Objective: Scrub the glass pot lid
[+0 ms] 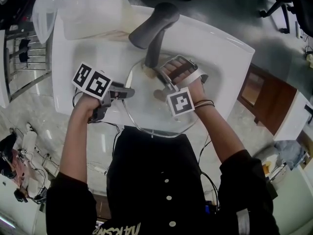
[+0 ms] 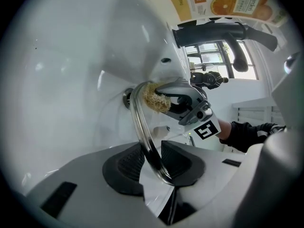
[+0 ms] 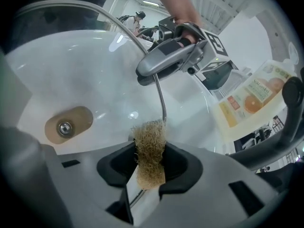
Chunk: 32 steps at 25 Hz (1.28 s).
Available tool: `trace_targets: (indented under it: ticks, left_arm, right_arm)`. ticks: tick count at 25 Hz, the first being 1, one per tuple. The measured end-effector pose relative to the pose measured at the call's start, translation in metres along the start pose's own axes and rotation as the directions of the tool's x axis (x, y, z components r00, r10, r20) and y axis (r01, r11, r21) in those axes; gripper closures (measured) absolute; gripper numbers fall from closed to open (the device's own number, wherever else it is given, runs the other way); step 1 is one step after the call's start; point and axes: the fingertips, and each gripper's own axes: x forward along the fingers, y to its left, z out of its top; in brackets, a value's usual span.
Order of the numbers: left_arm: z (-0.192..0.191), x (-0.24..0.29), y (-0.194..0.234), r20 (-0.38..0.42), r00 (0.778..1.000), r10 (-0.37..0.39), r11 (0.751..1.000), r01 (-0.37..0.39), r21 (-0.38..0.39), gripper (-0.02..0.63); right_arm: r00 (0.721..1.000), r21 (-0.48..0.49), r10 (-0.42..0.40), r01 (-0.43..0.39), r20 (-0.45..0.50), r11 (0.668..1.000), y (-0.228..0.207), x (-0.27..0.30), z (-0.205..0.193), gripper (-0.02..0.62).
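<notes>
The pot lid point(image 2: 142, 122), in the jaws of the left gripper point(image 2: 154, 163), is clear smooth glass with a shiny metal rim. In the jaws of the right gripper point(image 3: 149, 167), the scrub pad point(image 3: 149, 146) is rough and fibrous. Beyond both jaws the sink point(image 2: 71, 80) is white and glossy, and the tap point(image 1: 154, 26) is matt grey.

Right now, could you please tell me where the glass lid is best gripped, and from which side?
Grip the glass lid by its metal rim, coming edge-on from the left as the left tongs do. The rim fits between the pads, while the glass face is free for the scrub pad in the right tongs.
</notes>
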Motion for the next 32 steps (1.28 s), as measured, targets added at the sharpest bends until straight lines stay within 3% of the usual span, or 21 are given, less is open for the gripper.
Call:
trace_targets:
  ticks: [8, 17, 22, 28, 32]
  left_arm:
    - [0.002, -0.001, -0.002, 0.017, 1.0, -0.001, 1.0, 0.001, 0.002, 0.477]
    - [0.003, -0.002, -0.002, 0.025, 1.0, 0.005, 1.0, -0.006, 0.005, 0.477]
    - [0.004, -0.003, -0.002, 0.027, 1.0, 0.01, 1.0, -0.01, 0.007, 0.477]
    - [0.005, -0.003, -0.003, 0.03, 0.999, 0.011, 1.0, -0.012, 0.005, 0.477]
    - [0.005, -0.003, -0.003, 0.034, 0.999, 0.01, 1.0, -0.01, 0.005, 0.477]
  right_arm:
    - [0.991, 0.104, 0.072, -0.06, -0.115, 0.993, 0.008, -0.009, -0.026, 0.446]
    - [0.959, 0.146, 0.199, -0.172, -0.2, 0.974, 0.031, -0.027, -0.053, 0.448]
    - [0.935, 0.155, 0.269, -0.238, -0.231, 0.959, 0.045, -0.042, -0.064, 0.448]
    - [0.886, 0.163, 0.382, -0.35, -0.262, 0.923, 0.065, -0.062, -0.072, 0.449]
    - [0.872, 0.146, 0.408, -0.382, -0.27, 0.913, 0.072, -0.071, -0.074, 0.449]
